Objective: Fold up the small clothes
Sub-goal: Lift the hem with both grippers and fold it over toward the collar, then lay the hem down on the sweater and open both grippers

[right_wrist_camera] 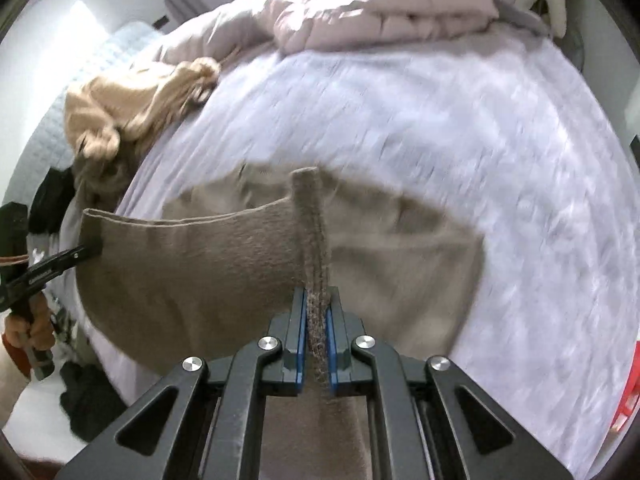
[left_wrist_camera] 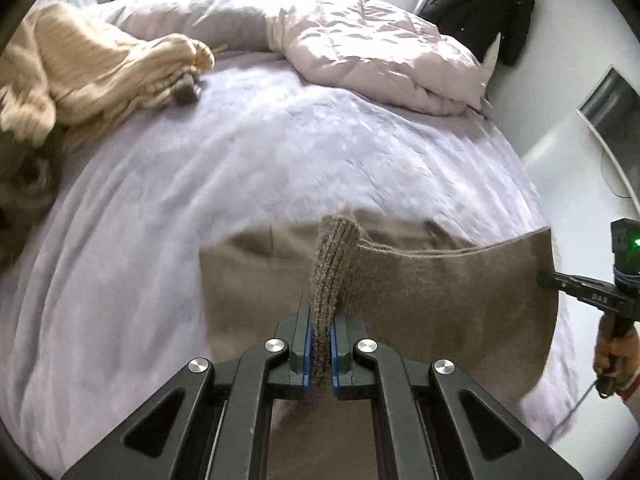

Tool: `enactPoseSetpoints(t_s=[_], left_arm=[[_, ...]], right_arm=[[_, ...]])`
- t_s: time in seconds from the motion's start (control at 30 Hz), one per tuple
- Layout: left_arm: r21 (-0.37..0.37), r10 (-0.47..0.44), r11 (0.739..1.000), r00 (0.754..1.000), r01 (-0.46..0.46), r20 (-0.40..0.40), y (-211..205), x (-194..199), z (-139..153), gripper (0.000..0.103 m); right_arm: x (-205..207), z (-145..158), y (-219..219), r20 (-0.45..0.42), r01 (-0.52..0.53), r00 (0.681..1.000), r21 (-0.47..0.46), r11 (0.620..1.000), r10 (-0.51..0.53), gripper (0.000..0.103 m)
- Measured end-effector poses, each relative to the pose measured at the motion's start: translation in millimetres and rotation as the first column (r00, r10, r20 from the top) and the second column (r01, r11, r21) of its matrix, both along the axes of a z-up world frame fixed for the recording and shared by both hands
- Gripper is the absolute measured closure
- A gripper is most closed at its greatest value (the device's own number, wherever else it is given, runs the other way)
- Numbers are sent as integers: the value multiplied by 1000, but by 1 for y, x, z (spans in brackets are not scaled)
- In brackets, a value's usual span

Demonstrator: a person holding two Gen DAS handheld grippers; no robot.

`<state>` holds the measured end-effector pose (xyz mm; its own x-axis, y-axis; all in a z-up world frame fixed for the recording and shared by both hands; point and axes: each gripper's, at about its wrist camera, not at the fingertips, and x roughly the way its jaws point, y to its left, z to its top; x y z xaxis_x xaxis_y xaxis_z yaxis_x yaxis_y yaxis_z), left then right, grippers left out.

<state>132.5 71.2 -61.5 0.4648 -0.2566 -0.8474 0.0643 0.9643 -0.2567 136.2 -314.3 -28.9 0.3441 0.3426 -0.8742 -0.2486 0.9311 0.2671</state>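
1. The brown garment (left_wrist_camera: 440,292) is clamped at one edge by the left gripper (left_wrist_camera: 320,344) and at the other by the right gripper (right_wrist_camera: 316,340), so it's held stretched out above the bed (left_wrist_camera: 280,152).
2. Part of it looks draped on the bed, near the front edge.
3. No fold is seen yet, so this one is judged barely started.
4. A cream sweater (left_wrist_camera: 80,72) is left crumpled at the far side of the bed, probably still to be done.
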Motion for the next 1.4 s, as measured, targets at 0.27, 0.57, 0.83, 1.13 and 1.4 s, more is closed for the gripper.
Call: enactPoseSetpoints(t_s=[0.27, 0.57, 0.83, 1.13, 1.4], left_arm=[[181, 39, 983, 993, -19, -111, -19, 64, -97, 95], [175, 150, 976, 983, -131, -101, 10, 65, -85, 31], [128, 68, 991, 972, -40, -226, -8, 80, -113, 96], [164, 123, 981, 984, -100, -133, -13, 95, -100, 96], [272, 137, 957, 982, -98, -127, 14, 52, -67, 30]], right_arm=[[72, -79, -10, -108, 50, 992, -65, 997, -57, 96], [86, -110, -32, -197, 151, 972, 102, 983, -129, 91], [96, -122, -30, -230, 179, 963, 159, 971, -140, 74], [103, -84, -12, -76, 92, 993, 15, 996, -91, 97], [101, -105, -38, -168, 209, 964, -3, 978, -206, 51]])
